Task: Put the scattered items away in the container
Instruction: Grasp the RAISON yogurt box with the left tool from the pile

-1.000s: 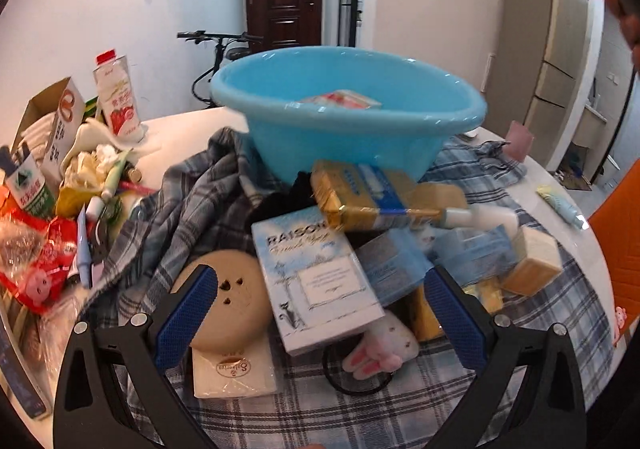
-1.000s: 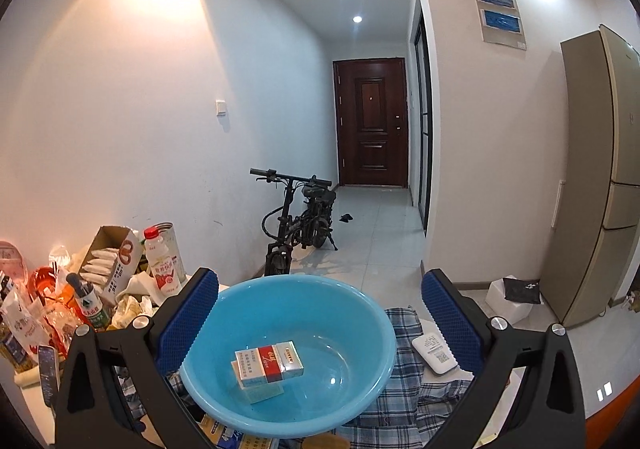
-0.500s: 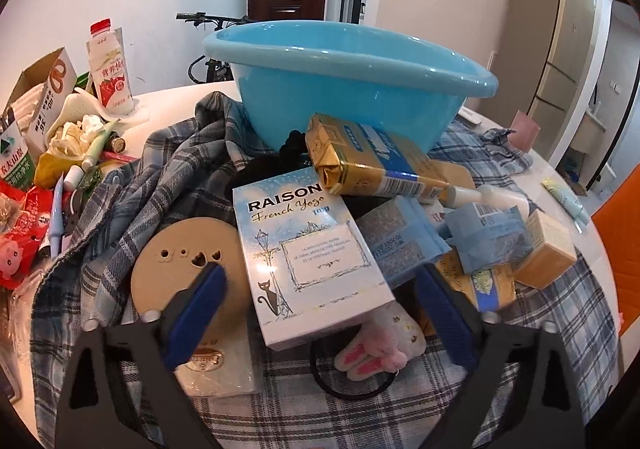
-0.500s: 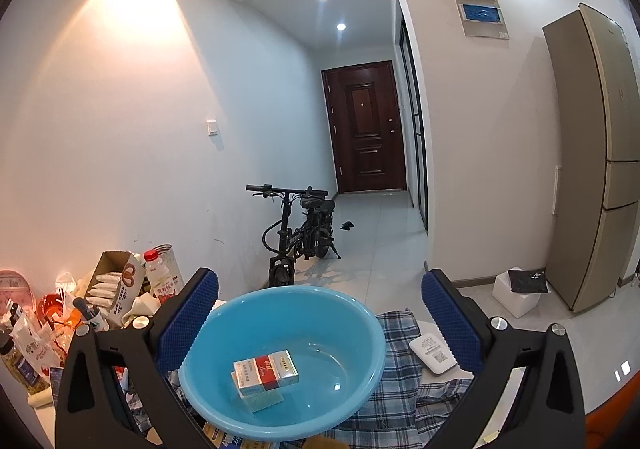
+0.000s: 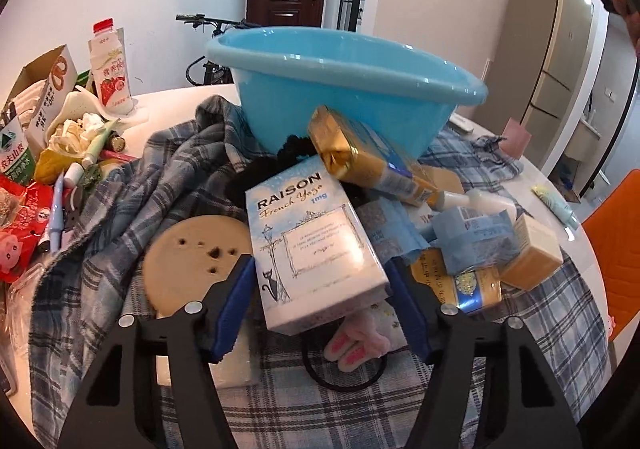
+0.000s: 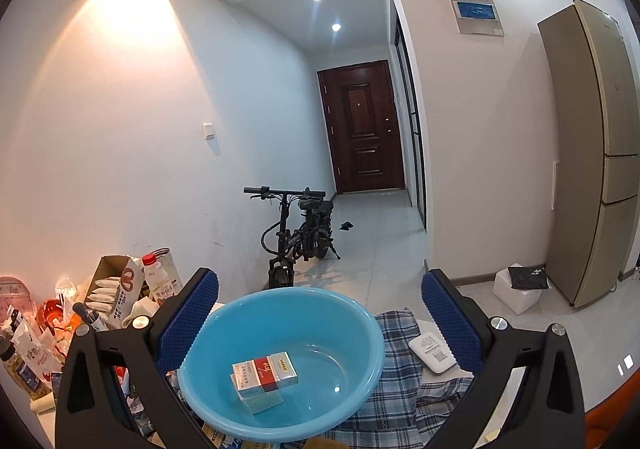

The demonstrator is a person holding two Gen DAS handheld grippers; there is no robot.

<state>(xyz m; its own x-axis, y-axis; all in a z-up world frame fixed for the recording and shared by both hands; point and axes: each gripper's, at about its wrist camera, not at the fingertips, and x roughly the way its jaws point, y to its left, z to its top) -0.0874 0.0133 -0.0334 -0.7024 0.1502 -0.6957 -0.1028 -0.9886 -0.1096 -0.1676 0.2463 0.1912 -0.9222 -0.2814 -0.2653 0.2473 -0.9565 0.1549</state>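
Note:
My left gripper (image 5: 320, 301) is shut on a pale blue RAISON box (image 5: 312, 245), its blue pads pressing the box's two sides, low over a pile of items on a plaid cloth (image 5: 132, 205). Behind the pile stands the blue basin (image 5: 352, 97). A gold packet (image 5: 360, 157) leans against the basin. My right gripper (image 6: 320, 321) is open and empty, held high above the basin (image 6: 360, 389), which holds a red and white carton (image 6: 264, 371).
Beside the box lie a round beige disc (image 5: 188, 261), blue wrapped packs (image 5: 472, 237), a tan block (image 5: 532, 253) and a plush bunny (image 5: 360, 341). Snacks, a milk bottle (image 5: 110, 69) and a cardboard box (image 5: 44, 89) crowd the left. An orange chair (image 5: 616, 233) stands right.
My left gripper has dropped toward the pile and its fingers have closed in on the RAISON box. My right gripper has risen higher above the basin and stays open.

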